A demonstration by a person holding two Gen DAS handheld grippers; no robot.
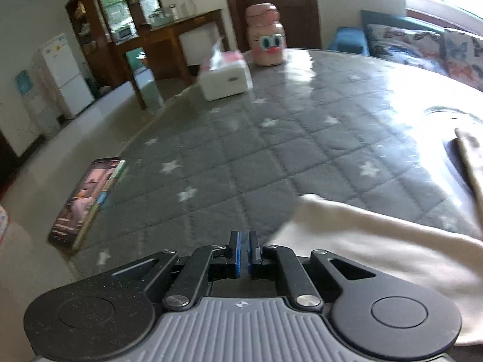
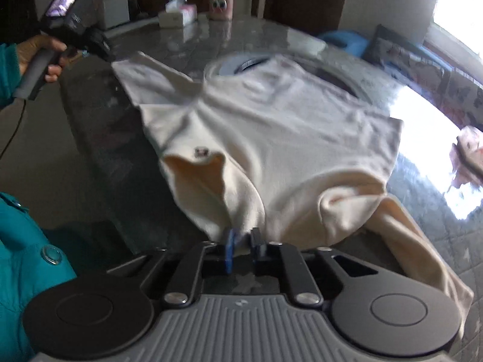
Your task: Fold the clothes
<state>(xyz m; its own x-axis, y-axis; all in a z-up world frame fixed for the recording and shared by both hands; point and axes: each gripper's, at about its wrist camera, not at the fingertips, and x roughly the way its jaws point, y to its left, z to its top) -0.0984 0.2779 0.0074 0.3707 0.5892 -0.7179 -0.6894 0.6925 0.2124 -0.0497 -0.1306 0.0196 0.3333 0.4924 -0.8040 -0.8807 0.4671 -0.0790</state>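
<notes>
Shirt [image 2: 271, 138] on table [image 1: 271, 138]; tissue box [image 1: 225, 77], bottle [image 1: 265, 37] behind; probably book [image 1: 87, 202] at left edge.

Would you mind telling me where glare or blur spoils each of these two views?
Left wrist view: window light glares off the shiny table cover at the right, and the tissue box and book are smeared by motion blur. Right wrist view: the window at upper right is blown out, a bright reflection sits on the table's right side, and the cream T-shirt looks soft, while the right gripper stays fairly sharp.

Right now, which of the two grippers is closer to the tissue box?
The left. The left gripper hangs over the table's left side, facing the tissue box. The right gripper pinches the cream shirt at the near edge.
</notes>
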